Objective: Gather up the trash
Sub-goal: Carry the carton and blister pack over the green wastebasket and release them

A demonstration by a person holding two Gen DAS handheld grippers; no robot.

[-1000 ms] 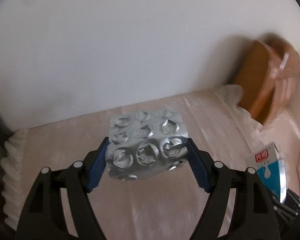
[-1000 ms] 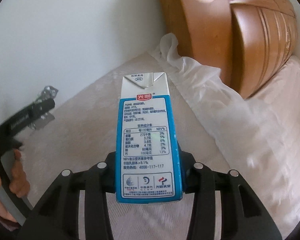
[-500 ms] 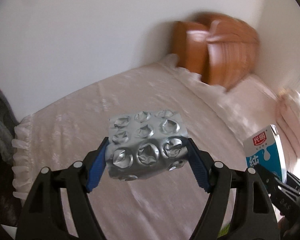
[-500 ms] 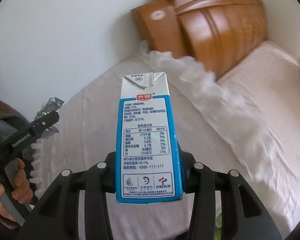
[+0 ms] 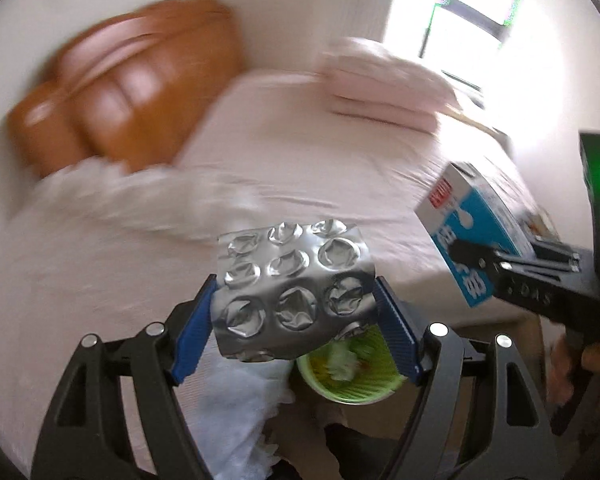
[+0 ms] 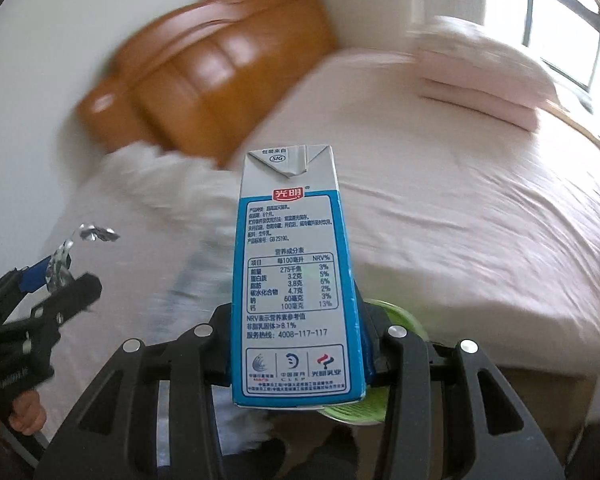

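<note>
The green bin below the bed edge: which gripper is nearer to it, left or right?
Hard to tell. The left gripper, shut on the blister pack, and the right gripper, shut on the milk carton, each hover just above the green bin.

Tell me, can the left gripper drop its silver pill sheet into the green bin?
Probably yes. The left gripper holds the pill sheet just above the green bin, with nothing between them.

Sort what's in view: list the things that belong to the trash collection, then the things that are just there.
Part of the job:
- blister pack, clamped in the left gripper
- milk carton, clamped in the right gripper
- green bin below both, with scraps already inside

Just there:
- bed with pink sheet
- wooden headboard
- folded pink bedding
- window
</note>
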